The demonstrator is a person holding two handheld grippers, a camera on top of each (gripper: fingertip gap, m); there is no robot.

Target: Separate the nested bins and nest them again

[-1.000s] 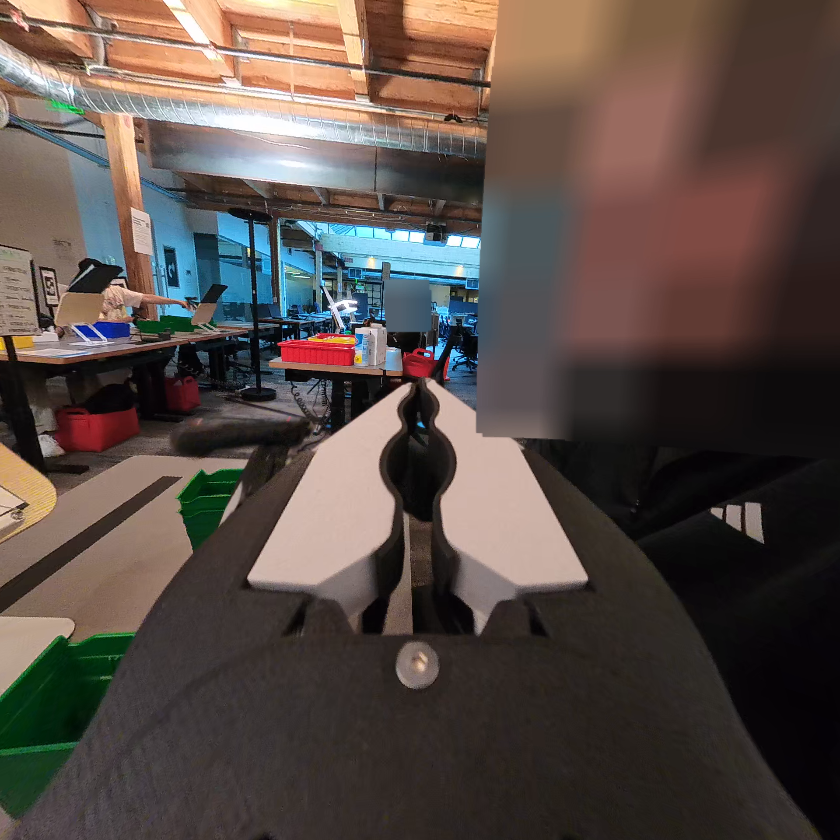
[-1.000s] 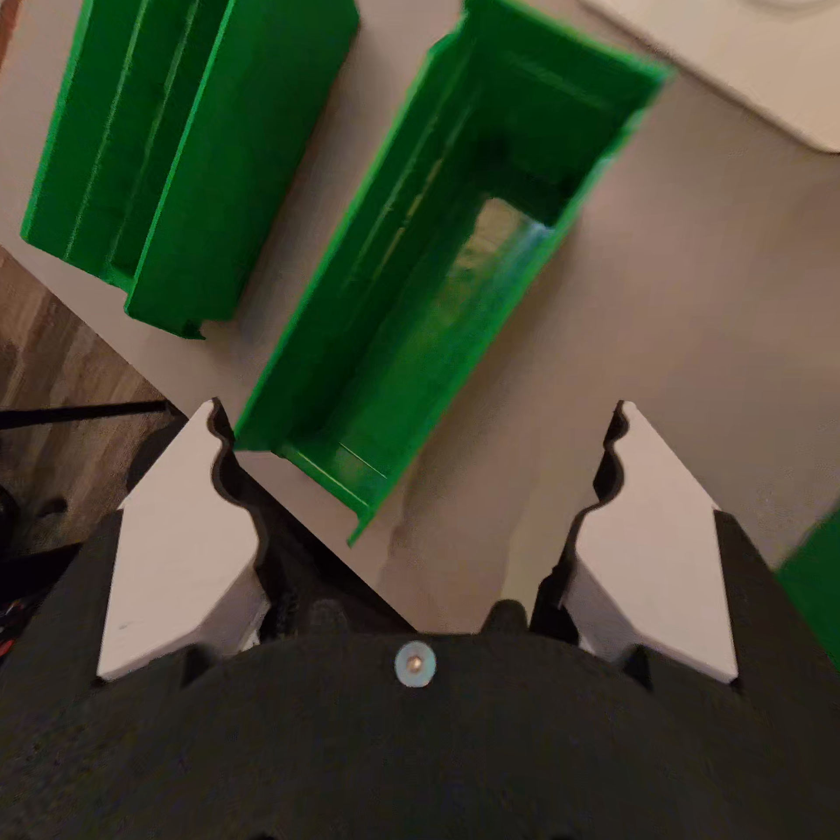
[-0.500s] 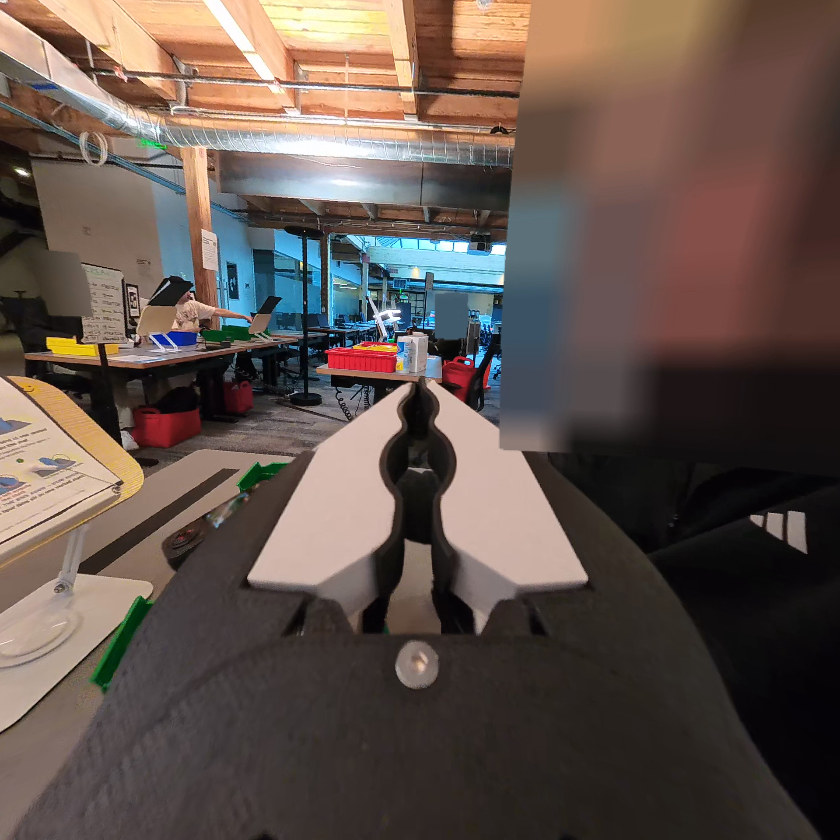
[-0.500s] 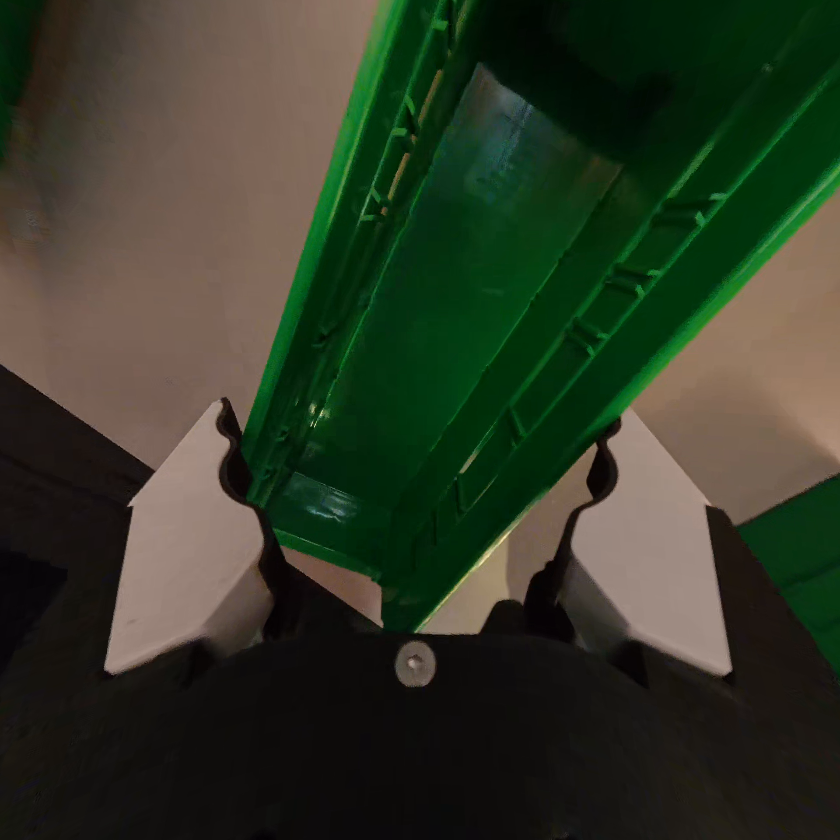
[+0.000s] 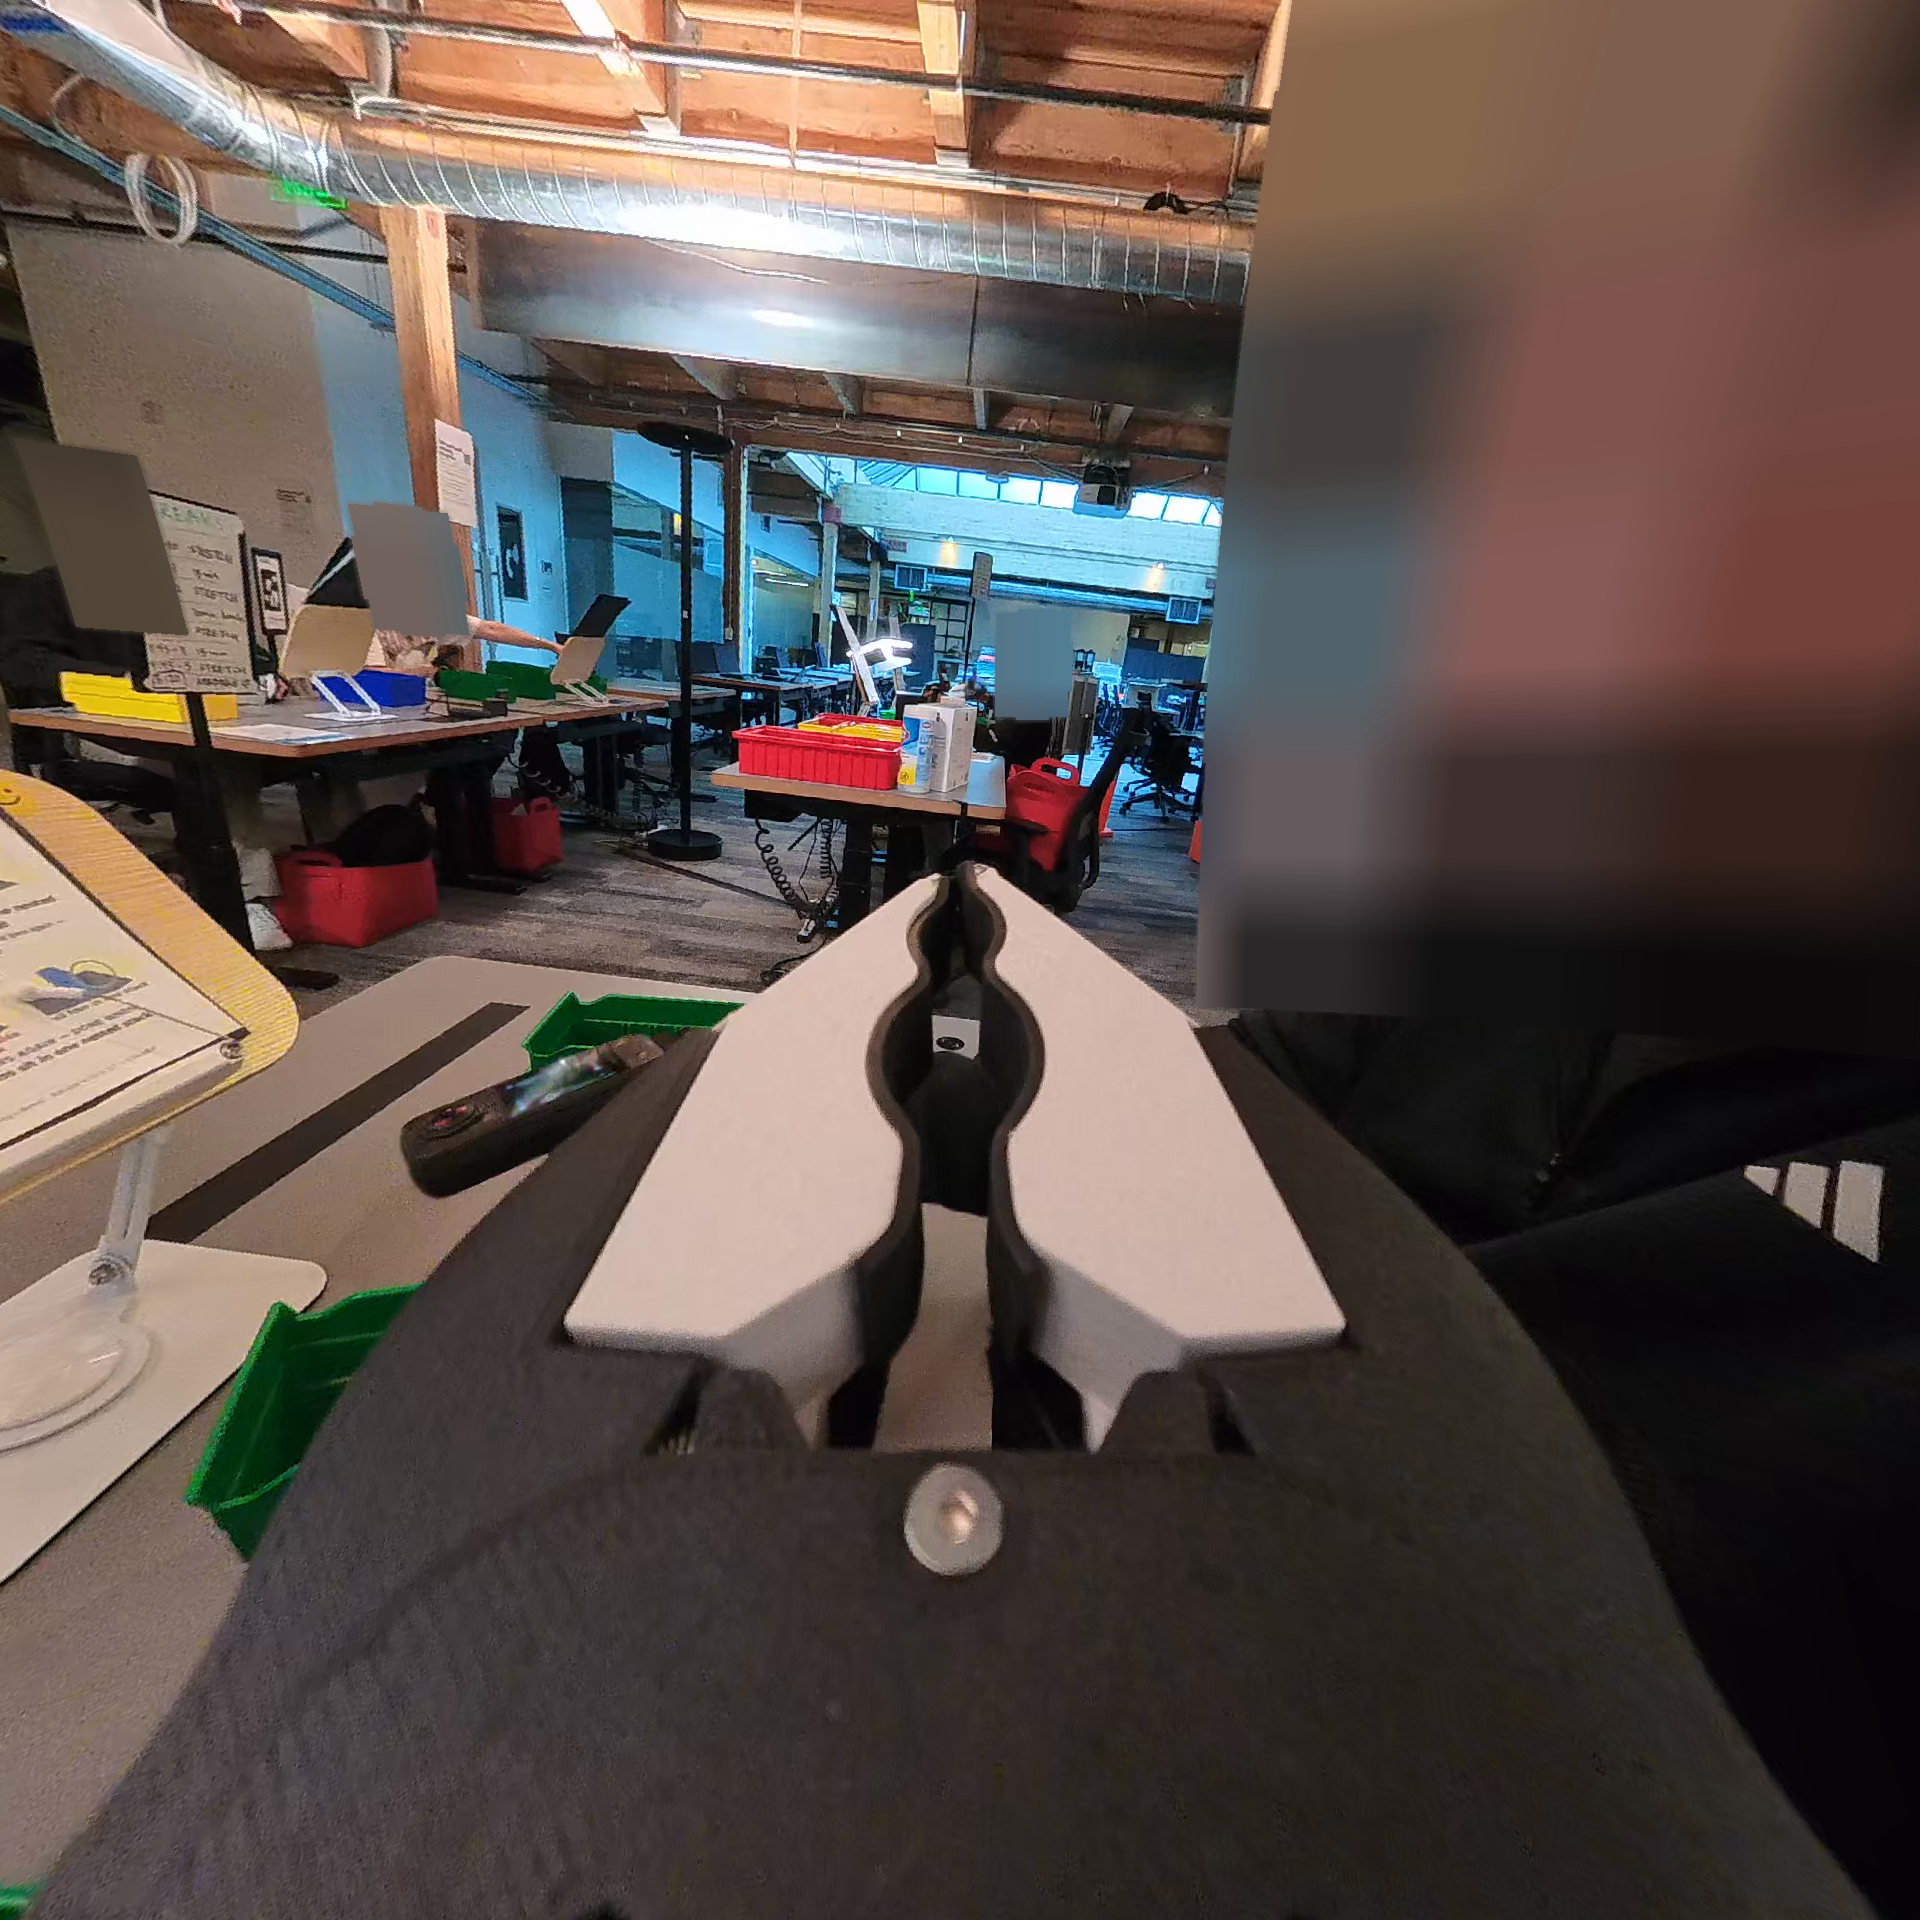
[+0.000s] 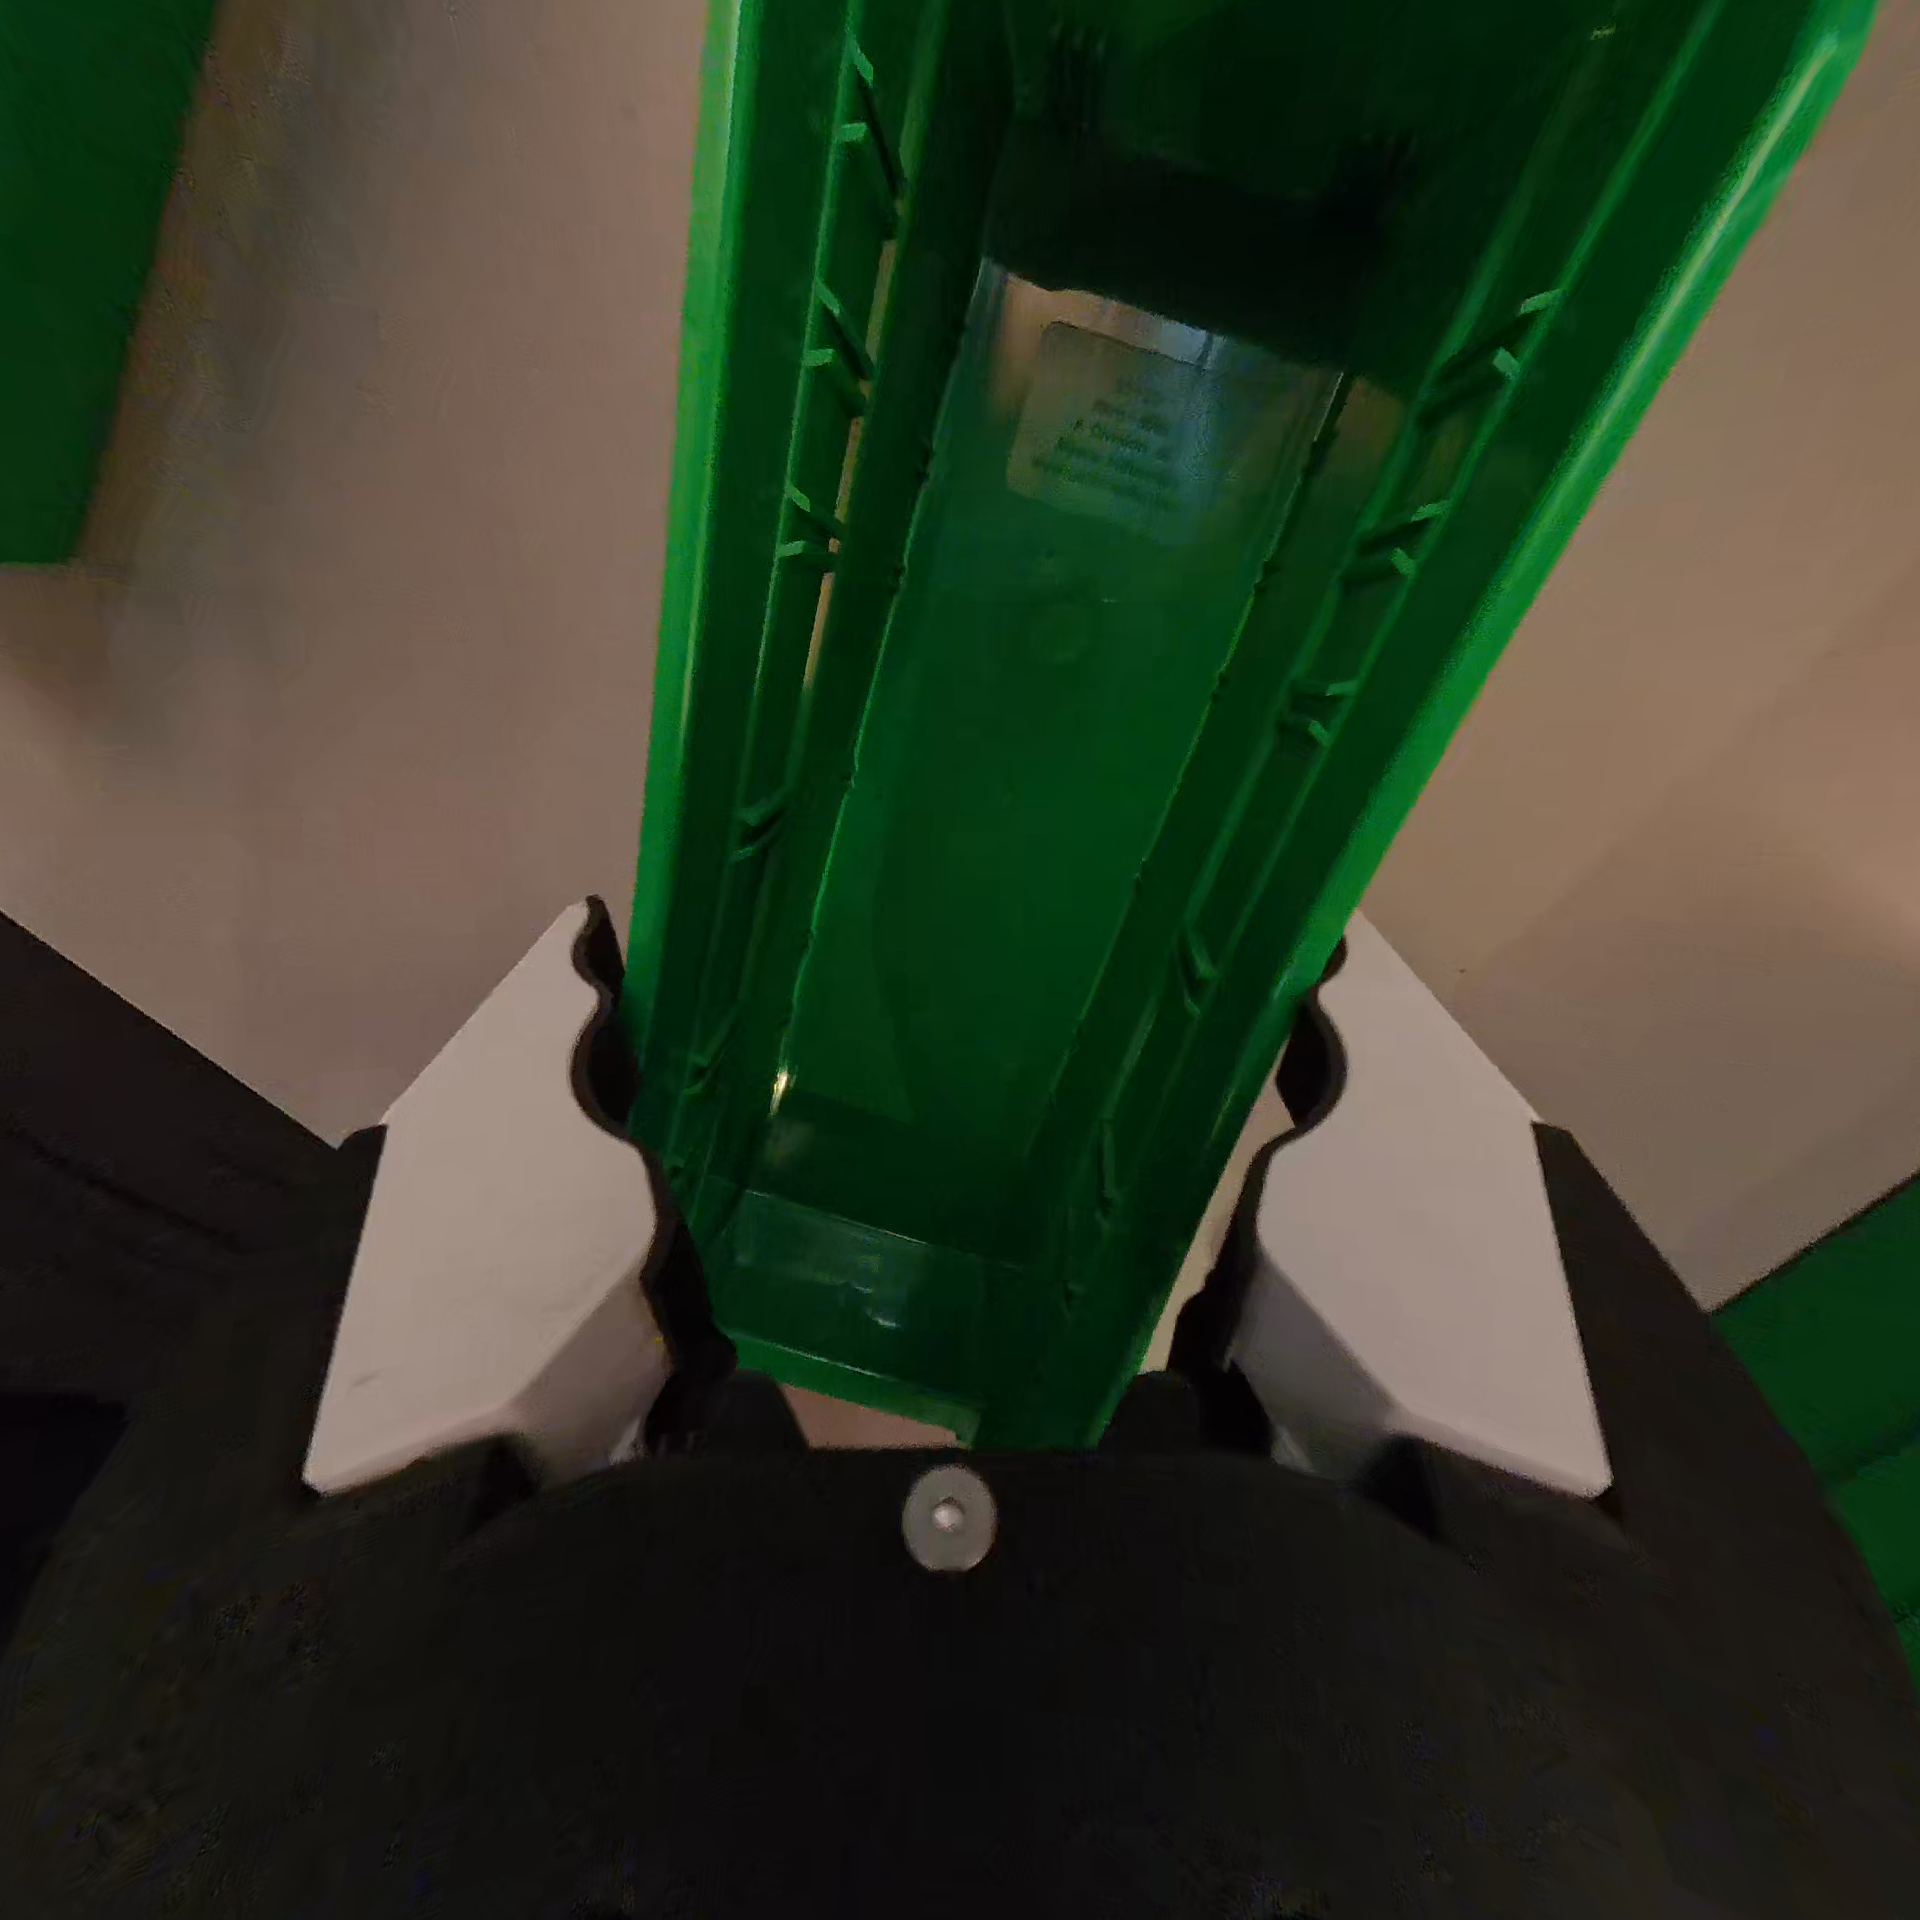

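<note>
Task progress: the bins are judged to be already separated, since at least three green pieces are seen lying apart on the counter [image 6: 312, 727]; the re-nesting is judged not yet done.
Left gripper [image 5: 961, 883]: the pale fingers [image 5: 790, 1153] are brought together at the tips, with nothing held between them; it is raised above the counter and pointed out into the room.
Instruction card [image 5: 94, 997]: a printed sheet on a yellow-edged board, carried tilted on a clear stand with a white base, at the far left of the left wrist view.
Near bin [image 5: 291, 1392]: a green plastic corner, thin-walled and glossy, seen low left beside the gripper body.
Far bin [image 5: 623, 1013]: a green rim with a turned-over lip, partly hidden behind the small black camera [image 5: 520, 1101].
Left-hand bin [image 6: 73, 260]: a flat green wall seen at the upper left of the right wrist view, blurred; well apart from the middle bin.
Right gripper [image 6: 961, 925]: the fingers [image 6: 499, 1195] are spread wide and set either side of the middle bin's near end; the dark wavy pads appear to touch or nearly touch its outer walls, and a firm grip cannot be confirmed.
Middle bin [image 6: 1049, 779]: long, narrow, open-topped, of smooth shiny green plastic; short ribs are moulded along both rims, and a moulded panel is seen on the floor; it rests on the counter, running away from the camera.
Right-hand bin [image 6: 1829, 1371]: a green corner at the lower right edge, little shown.
Counter: matt, pale beige, smooth.
</note>
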